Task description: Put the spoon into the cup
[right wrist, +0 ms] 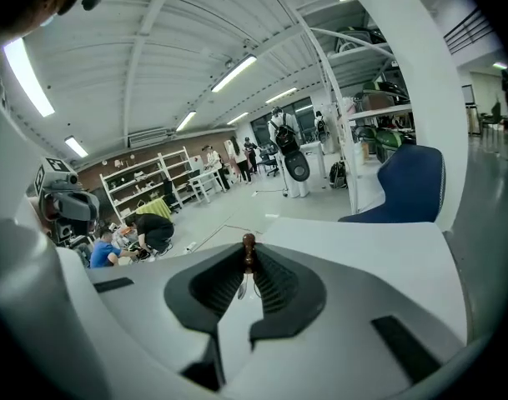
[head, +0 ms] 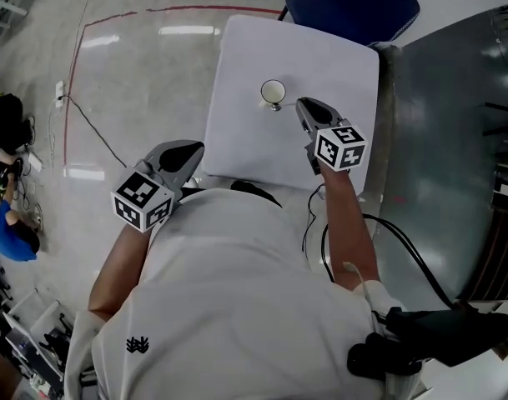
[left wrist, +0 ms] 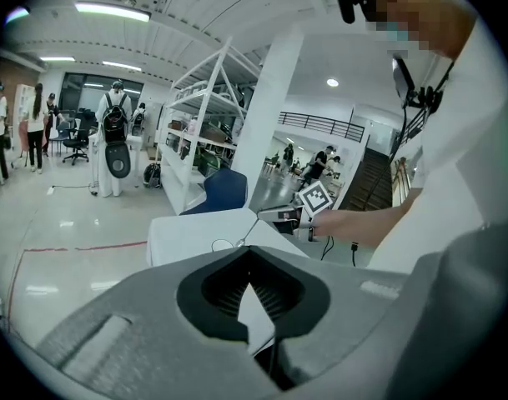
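The slim metal spoon with a brown knob end needed lifting clear of the rim, centring and lowering bowl-first before release. It sat pinched in the right tool, just short of the small pale round cup beyond the tool's tip on the white counter. The left tool, pressed together and empty, hung back.

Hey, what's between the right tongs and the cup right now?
Only the spoon that the right tongs grip, slanting toward the cup over the bare white table; the left gripper view shows it best.
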A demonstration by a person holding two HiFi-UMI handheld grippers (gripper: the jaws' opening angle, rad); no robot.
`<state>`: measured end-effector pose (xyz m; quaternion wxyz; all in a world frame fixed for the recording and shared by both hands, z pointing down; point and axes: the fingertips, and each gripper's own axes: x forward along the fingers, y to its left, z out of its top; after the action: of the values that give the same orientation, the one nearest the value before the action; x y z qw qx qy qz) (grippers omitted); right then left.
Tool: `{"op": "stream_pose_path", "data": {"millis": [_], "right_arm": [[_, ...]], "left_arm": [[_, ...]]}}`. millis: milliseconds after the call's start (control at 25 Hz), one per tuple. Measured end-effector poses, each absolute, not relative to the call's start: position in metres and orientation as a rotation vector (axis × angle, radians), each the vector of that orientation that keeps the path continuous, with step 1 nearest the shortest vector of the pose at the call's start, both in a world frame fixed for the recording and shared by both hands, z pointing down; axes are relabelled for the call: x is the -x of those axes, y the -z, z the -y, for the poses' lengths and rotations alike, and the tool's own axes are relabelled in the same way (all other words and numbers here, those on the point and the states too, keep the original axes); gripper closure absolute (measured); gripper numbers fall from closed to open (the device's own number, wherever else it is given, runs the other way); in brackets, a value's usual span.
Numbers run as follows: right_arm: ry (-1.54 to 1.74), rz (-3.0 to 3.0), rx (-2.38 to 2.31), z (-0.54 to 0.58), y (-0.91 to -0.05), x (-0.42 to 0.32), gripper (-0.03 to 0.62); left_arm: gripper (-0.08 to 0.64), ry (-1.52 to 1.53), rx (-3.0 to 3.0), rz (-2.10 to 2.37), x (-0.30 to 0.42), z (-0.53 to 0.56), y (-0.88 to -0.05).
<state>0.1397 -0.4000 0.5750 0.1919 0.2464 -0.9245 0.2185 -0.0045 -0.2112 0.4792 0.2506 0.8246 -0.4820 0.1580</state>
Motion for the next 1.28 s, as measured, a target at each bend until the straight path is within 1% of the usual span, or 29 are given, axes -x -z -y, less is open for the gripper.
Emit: {"op": "stream_pose_path", "data": {"millis": [640,1040,1280], "right_arm": [[-0.685,2.524,-0.629,0.449,-0.646,-0.113,0.549],[-0.743,2.470,-0.599,0.456,-0.681,-0.091,0.549],[-0.758,2.445,-0.588,0.461,-0.701,-0.088,0.549]], "left_arm": [[0.555,-0.495,-2.125,1.381,0.019,0.220,-0.481],[0.555,-0.524,-2.076,1.386,0.040,0.225,-0.481],[0.555,-0.530,-2.058,1.384,0.040,0.230,-0.487]]}}
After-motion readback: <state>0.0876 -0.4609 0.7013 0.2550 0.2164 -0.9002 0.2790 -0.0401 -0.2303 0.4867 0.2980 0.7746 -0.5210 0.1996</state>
